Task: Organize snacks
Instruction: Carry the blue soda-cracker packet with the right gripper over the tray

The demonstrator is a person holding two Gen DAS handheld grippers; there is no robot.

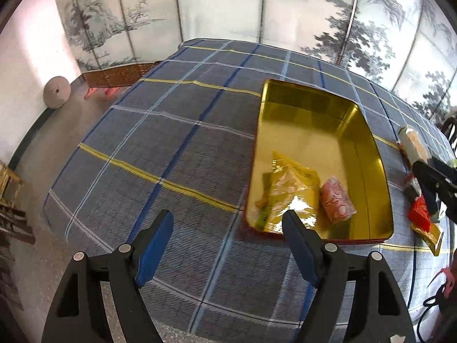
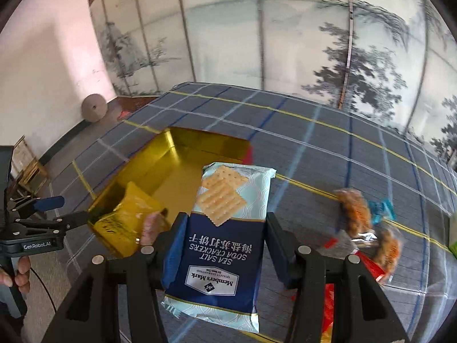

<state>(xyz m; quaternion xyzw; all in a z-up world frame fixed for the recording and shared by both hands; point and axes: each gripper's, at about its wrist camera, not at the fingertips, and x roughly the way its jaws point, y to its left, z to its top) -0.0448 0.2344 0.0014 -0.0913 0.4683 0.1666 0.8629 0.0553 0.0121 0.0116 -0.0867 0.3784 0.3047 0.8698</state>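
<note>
tin [image 1: 374,171]: gold, lidless on the plaid cloth, already housing a yellow bag [image 1: 288,191] and pink pack [image 1: 337,204].
right gripper [image 2: 222,225]: clamped on cracker packet [image 2: 225,228], lifted beside the tin, seemingly bound for it.
left gripper [image 1: 228,223]: fingers apart, empty, near the tin's edge.

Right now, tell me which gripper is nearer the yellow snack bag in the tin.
Left. The left gripper hovers open beside the yellow snack bag; the right gripper, holding the cracker pack, is farther off.

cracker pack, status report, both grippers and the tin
Right gripper shut on cracker pack, near the gold tin. Left gripper open, empty, at the tin's near corner. Yellow bag and pink packet already inside.
</note>
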